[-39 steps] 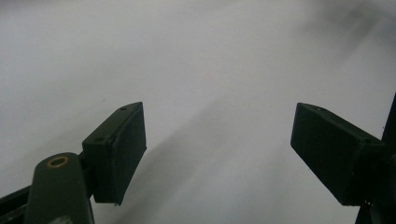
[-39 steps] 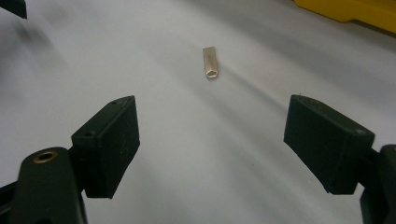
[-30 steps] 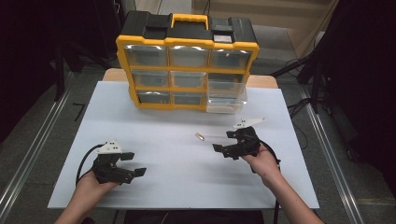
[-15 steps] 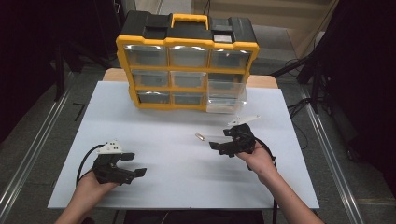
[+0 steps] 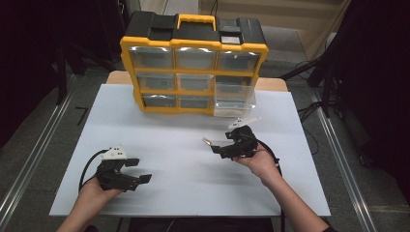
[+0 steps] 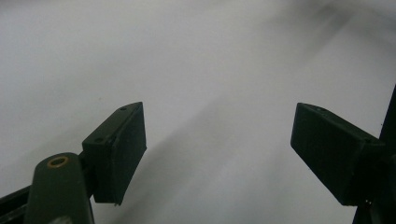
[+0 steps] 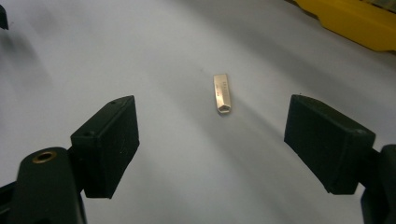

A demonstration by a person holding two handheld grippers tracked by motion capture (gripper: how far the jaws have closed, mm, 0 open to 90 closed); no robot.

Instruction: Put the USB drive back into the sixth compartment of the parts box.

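Both tongs stood wide open and empty. Right tongs hovered low over the table, a small metal piece, perhaps a bit, lying flat just ahead between the jaws. Thin and flush, it could have skidded or flipped if one jaw had touched first. Left tongs idled well apart.

The small bar at twelve o'clock from the right hand-held gripper looks like brushed pale metal with a soft sheen, its end cut in facets. The gripper's pads are matt black plastic, as are those of the left hand-held gripper. The surface is smooth, matt white. The organiser at its twelve o'clock edge is glossy yellow and black plastic with clear plastic drawers.
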